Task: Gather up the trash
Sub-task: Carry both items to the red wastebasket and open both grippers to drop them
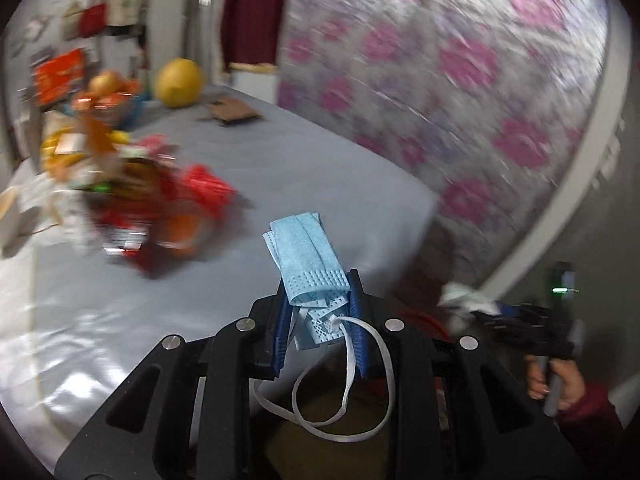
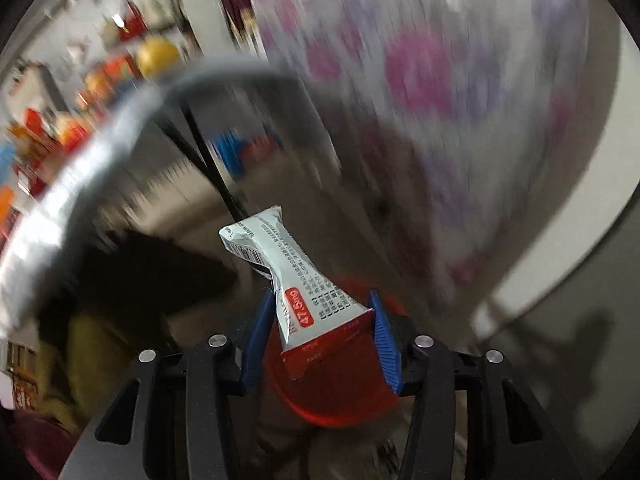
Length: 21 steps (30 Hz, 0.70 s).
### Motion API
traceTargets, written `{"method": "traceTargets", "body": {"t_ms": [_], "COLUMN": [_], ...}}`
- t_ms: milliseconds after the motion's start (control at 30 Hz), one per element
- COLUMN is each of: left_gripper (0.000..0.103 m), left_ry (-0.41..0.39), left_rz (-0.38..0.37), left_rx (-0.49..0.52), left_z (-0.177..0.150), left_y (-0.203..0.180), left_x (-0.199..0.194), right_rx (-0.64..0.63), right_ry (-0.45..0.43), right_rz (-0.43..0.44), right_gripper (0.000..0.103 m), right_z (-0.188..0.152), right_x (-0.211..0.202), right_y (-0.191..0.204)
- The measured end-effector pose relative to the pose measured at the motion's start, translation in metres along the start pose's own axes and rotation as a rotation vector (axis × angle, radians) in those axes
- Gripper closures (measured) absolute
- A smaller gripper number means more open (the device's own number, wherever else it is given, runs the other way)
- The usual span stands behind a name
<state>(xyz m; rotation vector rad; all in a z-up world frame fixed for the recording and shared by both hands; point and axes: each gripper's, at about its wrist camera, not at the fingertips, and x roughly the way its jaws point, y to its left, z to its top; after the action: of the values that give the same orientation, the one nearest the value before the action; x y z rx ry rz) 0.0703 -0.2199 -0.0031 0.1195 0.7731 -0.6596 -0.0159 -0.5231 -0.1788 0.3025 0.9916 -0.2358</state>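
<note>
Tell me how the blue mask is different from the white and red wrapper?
The mask is soft light blue cloth with white loops hanging down; the wrapper is crinkly, white and red, with printed writing. The mask is pinched tight in the left gripper; the wrapper sits between the right gripper's wider jaws. Both are held trash.

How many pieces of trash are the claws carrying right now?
2. A blue face mask is pinched in the left claw, ear loops dangling. A white and red wrapper sits between the right claw's pads above a red bin.
</note>
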Motion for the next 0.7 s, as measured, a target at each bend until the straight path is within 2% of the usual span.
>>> {"method": "traceTargets", "body": {"t_ms": [33, 100, 233, 300, 467, 533, 600, 667, 700], "left_gripper": [0.075, 0.075, 0.075, 0.075, 0.071, 0.058, 0.029, 0.016, 0.012], "left_ry": [0.022, 0.065, 0.132, 0.178, 0.291, 0.33, 0.348, 0.321, 0.309], "left_rz": [-0.019, -0.048, -0.097, -0.134, -0.205, -0.215, -0.216, -0.188, -0.177], "left_rx": [0.021, 0.075, 0.169, 0.211, 0.27, 0.295, 0.291, 0.266, 0.261], "left_z": [0.0, 0.001, 0.003, 0.002, -0.004, -0.009, -0.012, -0.015, -0.017], "left_y": [-0.011, -0.036, -0.08, -0.105, -0.15, -0.161, -0.166, -0.162, -0.159], "left_x": [0.008, 0.027, 0.064, 0.088, 0.147, 0.166, 0.178, 0.178, 0.174], "right_rx": [0.006, 0.03, 0.063, 0.088, 0.157, 0.173, 0.184, 0.187, 0.188], "right_ry": [0.053, 0.076, -0.007, -0.065, -0.182, -0.204, -0.222, -0.235, -0.24], "right_rz": [-0.011, -0.008, 0.0, -0.01, 0.005, 0.009, 0.018, 0.028, 0.035], "right_gripper": [0.046, 0.043, 0.041, 0.036, 0.033, 0.033, 0.033, 0.033, 0.033], "right_z": [-0.006, -0.013, -0.008, -0.001, 0.007, 0.008, 0.007, 0.003, 0.004], "right_x": [0.016, 0.028, 0.01, -0.005, -0.035, -0.04, -0.045, -0.048, -0.048], "right_y": [-0.003, -0.009, -0.02, -0.027, -0.049, -0.057, -0.061, -0.062, -0.064]}}
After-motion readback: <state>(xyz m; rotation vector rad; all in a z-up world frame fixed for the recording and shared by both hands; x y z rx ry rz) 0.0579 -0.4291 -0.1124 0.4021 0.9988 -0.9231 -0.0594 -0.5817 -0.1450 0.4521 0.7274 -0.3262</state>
